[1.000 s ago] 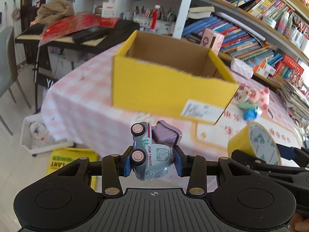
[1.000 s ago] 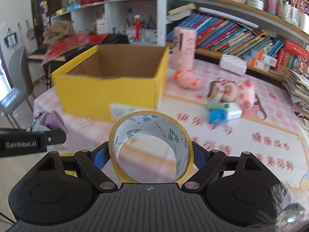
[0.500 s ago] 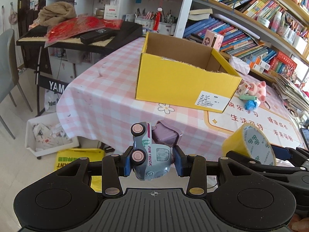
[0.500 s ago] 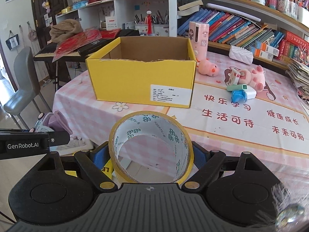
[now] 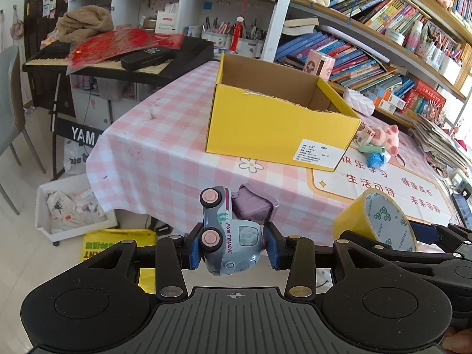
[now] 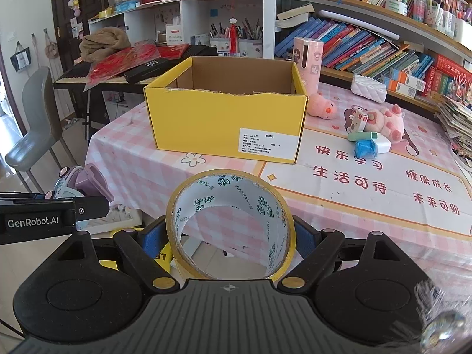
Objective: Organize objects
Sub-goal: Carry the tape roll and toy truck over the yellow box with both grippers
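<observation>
My left gripper [image 5: 233, 249] is shut on a grey-blue toy truck [image 5: 228, 236] with pink wheels and a purple bed, held off the table's near edge. My right gripper [image 6: 228, 239] is shut on a yellow roll of tape [image 6: 230, 224], also short of the table; the roll shows in the left wrist view [image 5: 380, 221]. An open yellow cardboard box [image 5: 280, 118] stands on the pink checked tablecloth [image 5: 153, 147], well ahead of both grippers; in the right wrist view the box [image 6: 227, 124] looks empty as far as I can see.
Pink plush pigs [image 6: 386, 119], a pink cylinder [image 6: 306, 56], a blue and green small item [image 6: 367, 144] and a white pouch [image 6: 368, 88] lie right of the box. Bookshelves [image 6: 368, 44] stand behind. A keyboard [image 5: 118, 59], a chair [image 6: 32, 135] and a floor bin [image 5: 70, 206] are left.
Both grippers have pulled back from the table with their loads. The box now looks smaller and farther away, and more of the table and floor shows.
</observation>
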`<move>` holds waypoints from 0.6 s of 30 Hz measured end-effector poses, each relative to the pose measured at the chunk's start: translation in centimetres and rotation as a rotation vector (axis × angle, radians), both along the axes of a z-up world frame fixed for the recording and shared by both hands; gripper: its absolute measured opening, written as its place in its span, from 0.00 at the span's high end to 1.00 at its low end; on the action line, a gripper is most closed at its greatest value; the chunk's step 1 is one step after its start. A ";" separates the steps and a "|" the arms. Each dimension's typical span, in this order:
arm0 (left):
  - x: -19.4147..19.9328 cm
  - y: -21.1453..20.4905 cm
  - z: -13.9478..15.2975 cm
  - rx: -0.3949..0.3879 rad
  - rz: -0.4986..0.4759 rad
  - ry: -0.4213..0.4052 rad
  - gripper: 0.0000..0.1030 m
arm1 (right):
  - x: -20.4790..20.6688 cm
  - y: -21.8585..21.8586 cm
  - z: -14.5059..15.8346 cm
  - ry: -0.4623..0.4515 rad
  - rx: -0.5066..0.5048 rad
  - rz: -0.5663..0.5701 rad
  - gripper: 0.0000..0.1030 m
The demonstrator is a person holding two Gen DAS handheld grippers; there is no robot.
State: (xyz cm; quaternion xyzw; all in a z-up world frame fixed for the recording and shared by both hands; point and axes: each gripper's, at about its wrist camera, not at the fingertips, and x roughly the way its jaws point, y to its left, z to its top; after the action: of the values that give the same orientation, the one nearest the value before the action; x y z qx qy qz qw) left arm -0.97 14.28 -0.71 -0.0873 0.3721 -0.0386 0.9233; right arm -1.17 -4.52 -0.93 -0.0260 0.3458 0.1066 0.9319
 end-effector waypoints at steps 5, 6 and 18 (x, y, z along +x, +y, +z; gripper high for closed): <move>0.1 0.1 0.2 0.004 -0.008 -0.013 0.61 | 0.1 0.0 0.1 -0.003 0.006 -0.013 0.18; 0.2 0.1 0.3 0.005 -0.009 -0.017 0.61 | 0.1 0.0 0.2 -0.005 0.006 -0.013 0.18; 2.4 -0.7 2.6 0.020 -0.033 -0.102 0.61 | 1.4 0.5 1.5 -0.098 -0.013 -0.003 0.19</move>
State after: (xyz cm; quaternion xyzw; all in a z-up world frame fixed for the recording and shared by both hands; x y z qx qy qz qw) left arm 1.42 13.56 1.91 -0.0699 0.3263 -0.0546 0.9411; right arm 0.23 -4.07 0.60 -0.0364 0.3005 0.1016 0.9477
